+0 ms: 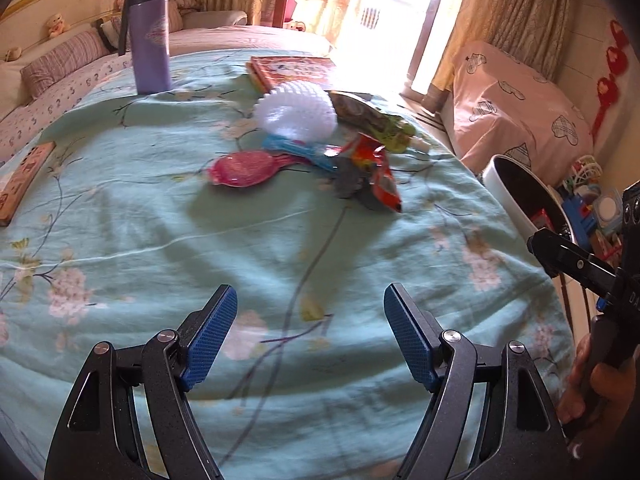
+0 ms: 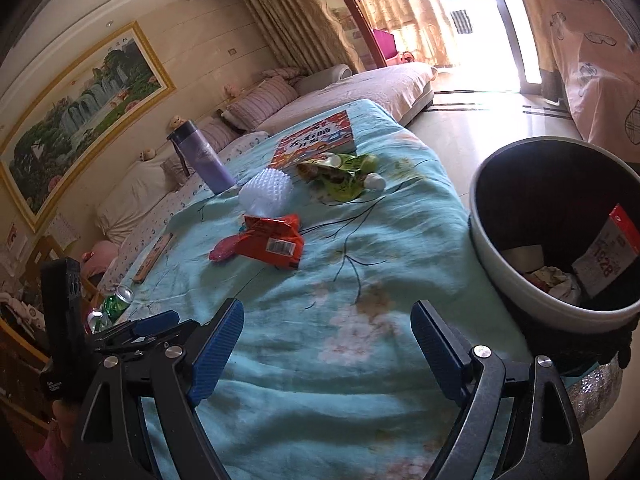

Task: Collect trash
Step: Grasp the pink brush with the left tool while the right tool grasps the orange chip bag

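Both grippers, left gripper [image 1: 310, 336] and right gripper [image 2: 327, 350], spread wide, empty, over floral cloth [image 2: 320, 400]. Red snack wrapper [image 2: 272, 242] at 11 o'clock, green wrapper [image 2: 340, 174] at 12; waste bin [image 2: 500, 264] at 2.

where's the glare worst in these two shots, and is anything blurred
Left wrist view: the doorway is blown out white, washing over the book; the white spiky ball and red wrapper are smeared. Right wrist view: the doorway also burns out, but the wrapper is sharper; both views bend straight edges near the frame's rim.
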### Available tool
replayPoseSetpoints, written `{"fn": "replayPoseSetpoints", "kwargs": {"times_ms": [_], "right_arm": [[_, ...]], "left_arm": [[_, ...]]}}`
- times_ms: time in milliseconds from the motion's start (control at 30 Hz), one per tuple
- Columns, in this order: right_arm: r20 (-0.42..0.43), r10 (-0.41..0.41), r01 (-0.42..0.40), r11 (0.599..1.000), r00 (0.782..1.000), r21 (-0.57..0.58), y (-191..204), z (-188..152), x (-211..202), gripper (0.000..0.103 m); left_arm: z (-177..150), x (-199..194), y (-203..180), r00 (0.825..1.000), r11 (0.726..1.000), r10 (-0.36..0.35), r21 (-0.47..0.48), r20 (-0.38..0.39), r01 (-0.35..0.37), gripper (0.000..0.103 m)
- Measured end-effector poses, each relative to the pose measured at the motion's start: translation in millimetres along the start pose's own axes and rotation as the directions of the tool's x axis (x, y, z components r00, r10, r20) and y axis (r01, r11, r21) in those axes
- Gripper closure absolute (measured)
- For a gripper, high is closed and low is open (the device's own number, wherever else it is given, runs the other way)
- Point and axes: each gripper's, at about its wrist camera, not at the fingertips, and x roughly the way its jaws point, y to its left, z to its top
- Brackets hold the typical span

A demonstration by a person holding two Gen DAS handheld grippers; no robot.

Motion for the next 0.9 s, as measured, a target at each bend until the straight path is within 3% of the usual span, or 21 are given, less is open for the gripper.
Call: {"fn": "replayPoseSetpoints", "kwargs": {"times_ms": [533,700,900], "right_arm": [[-0.089,0.083,-0.084,0.996,0.993,-0.01,39,25,74,0.016],[-0.103,0.091,-0.093,0.996,0.991,-0.011,44,41,102,0.016],[-0.138,0.081,-0.078,0.997,0.987,0.028,34,47,129,0.017]], "left_arm": [[30,29,52,0.998,0.998,0.06,0.008,-0.028,-0.059,0.025],[57,47,61,0.997,0.996,0.06,0.062,-0.047,-0.057,0.025],[82,66,55,0.998,0.985,0.062,0.16,0.001,-0.062,0.025]]}}
